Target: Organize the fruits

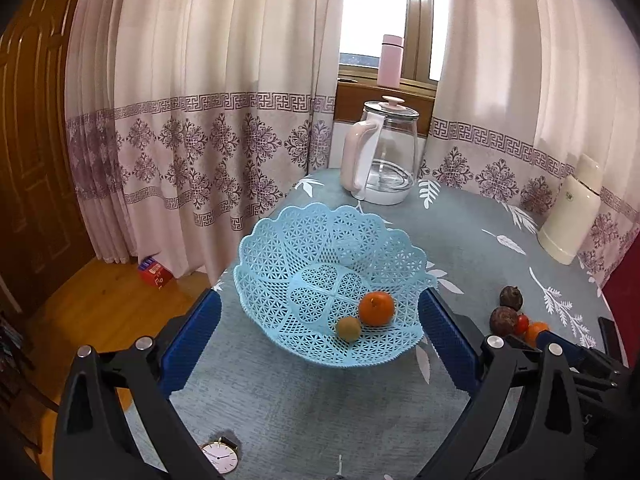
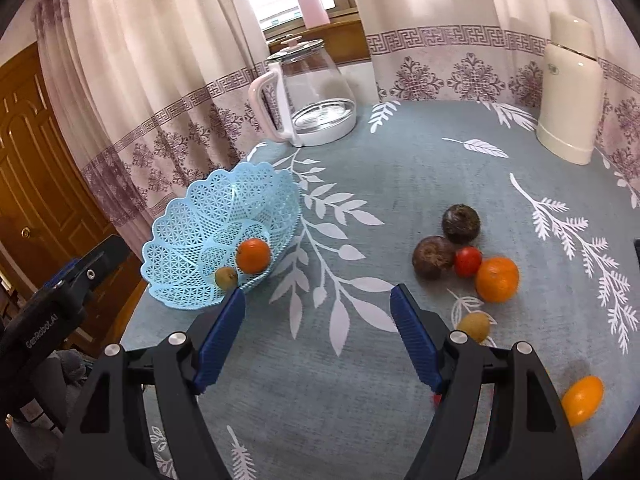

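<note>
Left wrist only: watch [image 1: 219, 456] at 6 o'clock. Right wrist only: yellow fruit [image 2: 582, 400] at 4. Both grippers [image 1: 320, 344] [image 2: 318, 336] spread, empty; basket [image 1: 280, 240] holds orange [image 1: 376, 308].

Both grippers share one build — black angular plastic arms carrying ribbed blue pads [image 1: 448, 336], with round silver screw heads [image 2: 177, 337] at the pivots. On the left gripper [image 1: 320, 320], seen from the right wrist, white lettering reads "GenRobot.AI" — beside it a blue clamp part and a small screw.
</note>
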Tool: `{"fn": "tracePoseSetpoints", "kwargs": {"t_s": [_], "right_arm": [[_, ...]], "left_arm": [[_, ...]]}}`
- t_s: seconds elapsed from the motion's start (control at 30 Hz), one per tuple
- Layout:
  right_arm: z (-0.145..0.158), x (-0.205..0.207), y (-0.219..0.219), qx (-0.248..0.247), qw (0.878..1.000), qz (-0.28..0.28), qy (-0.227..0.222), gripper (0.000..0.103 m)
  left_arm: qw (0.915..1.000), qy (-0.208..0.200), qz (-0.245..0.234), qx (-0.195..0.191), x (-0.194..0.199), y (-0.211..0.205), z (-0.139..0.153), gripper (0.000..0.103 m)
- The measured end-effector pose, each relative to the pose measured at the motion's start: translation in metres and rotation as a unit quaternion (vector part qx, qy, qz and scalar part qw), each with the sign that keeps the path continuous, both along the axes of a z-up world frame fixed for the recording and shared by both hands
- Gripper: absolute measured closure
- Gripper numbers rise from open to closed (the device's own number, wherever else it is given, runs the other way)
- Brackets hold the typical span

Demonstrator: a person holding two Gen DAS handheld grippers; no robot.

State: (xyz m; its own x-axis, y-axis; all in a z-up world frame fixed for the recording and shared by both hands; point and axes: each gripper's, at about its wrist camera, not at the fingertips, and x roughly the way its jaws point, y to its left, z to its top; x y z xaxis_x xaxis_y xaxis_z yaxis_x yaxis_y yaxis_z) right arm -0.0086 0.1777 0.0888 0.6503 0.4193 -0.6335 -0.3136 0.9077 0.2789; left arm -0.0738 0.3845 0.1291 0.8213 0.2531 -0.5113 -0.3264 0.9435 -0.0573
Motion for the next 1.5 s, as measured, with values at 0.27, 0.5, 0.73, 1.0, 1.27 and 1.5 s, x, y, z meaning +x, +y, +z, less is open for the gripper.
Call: {"fn": "tracePoseSetpoints", "kwargs": {"t_s": [0.27,0.5,0.73,1.0,1.27,1.5], "right_arm": [[-0.004,-0.003,-0.013,-0.006,1.000,-0.014,0.003,0.028],[-0.013,-0.008,-0.037,-0.026,0.999,-0.040,0.005,0.028],[-0.025,-0.012,-0.070,-0.031,0.996,-0.077,0.017,0.028],[-0.038,-0.014,-0.110,-0.034,0.991,-0.124,0.029,0.028],[-0.049,-0.017,-0.140,-0.037,0.986,-0.156,0.039,0.028],[-0.053,-0.023,-0.156,-0.049,0.984,-0.170,0.039,0.028]], "left_arm": [[0.9999,0.001,-0.011,0.003,0.000,-0.009,0.000,0.003],[0.9997,0.007,-0.021,0.003,0.002,-0.018,-0.002,0.003],[0.9985,0.015,-0.052,0.011,0.003,-0.044,-0.008,0.003],[0.9937,0.030,-0.101,0.036,0.007,-0.085,-0.021,0.003],[0.9919,0.043,-0.113,0.037,0.011,-0.097,-0.031,0.003],[0.9906,0.054,-0.121,0.036,0.015,-0.101,-0.038,0.003]]}}
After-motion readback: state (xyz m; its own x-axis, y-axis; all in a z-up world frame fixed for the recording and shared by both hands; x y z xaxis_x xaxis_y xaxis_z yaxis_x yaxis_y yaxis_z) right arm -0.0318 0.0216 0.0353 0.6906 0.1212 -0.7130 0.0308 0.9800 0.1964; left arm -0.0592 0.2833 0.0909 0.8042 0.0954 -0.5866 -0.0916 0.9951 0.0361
